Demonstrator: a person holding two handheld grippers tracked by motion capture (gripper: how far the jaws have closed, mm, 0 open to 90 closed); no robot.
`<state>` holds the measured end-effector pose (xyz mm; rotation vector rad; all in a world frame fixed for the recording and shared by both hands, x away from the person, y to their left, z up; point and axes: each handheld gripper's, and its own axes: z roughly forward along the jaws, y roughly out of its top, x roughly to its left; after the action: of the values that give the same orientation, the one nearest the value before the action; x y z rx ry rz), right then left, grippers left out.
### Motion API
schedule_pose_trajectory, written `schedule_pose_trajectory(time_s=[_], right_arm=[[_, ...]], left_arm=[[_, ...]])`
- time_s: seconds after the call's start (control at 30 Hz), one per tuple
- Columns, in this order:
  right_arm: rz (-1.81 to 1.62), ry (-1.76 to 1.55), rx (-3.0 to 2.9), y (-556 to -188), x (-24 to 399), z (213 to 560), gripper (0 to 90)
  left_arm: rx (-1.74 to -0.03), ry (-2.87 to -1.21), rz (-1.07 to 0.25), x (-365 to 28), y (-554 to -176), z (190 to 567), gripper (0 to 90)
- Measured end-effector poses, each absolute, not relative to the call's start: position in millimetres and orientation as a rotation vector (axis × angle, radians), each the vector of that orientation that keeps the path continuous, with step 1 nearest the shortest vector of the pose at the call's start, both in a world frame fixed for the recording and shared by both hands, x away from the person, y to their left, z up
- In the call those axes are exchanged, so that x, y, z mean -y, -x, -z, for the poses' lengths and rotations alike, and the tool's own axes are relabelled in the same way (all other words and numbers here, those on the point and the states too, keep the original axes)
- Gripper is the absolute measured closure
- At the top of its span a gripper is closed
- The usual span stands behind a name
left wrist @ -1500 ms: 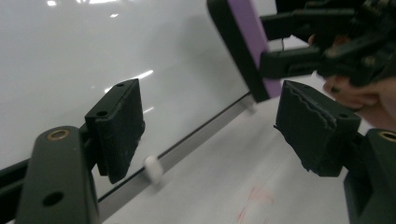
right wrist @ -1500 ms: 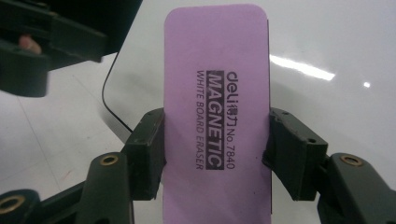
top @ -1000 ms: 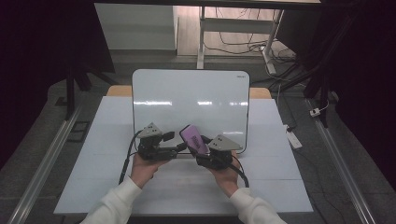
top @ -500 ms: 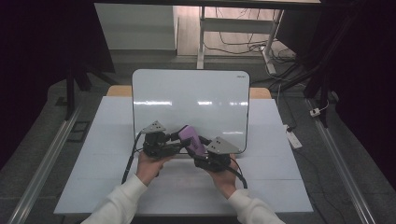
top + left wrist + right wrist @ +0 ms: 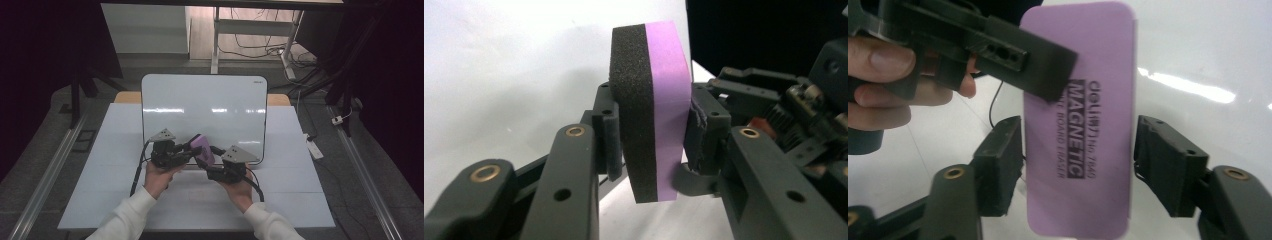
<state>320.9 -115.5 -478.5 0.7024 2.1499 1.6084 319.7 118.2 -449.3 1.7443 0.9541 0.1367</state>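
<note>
In front of the white rectangular whiteboard (image 5: 204, 115), the left gripper (image 5: 172, 152) clamps the purple-and-black foam eraser (image 5: 651, 110); the right gripper (image 5: 220, 167), jaws spread beside the eraser, likely mid-handover, must close next.

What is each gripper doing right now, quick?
Left gripper: closed on the purple eraser, pinching its foam and purple faces.
Right gripper: open, its jaws either side of the eraser with gaps showing.

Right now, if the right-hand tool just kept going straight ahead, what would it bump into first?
Probably the whiteboard behind: the purple eraser already sits between the right tool's open jaws, held by the left tool. Depth is unclear.
</note>
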Motion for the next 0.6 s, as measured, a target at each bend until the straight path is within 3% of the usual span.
schedule_pose_trajectory(time_s=[0.6], right_arm=[[-1.582, -0.718, -2.167, -326.4, 155.7, 470.8, 32.7]], left_arm=[[-0.974, -1.838, -0.251, -152.1, -303.1, 434.6, 62.8]])
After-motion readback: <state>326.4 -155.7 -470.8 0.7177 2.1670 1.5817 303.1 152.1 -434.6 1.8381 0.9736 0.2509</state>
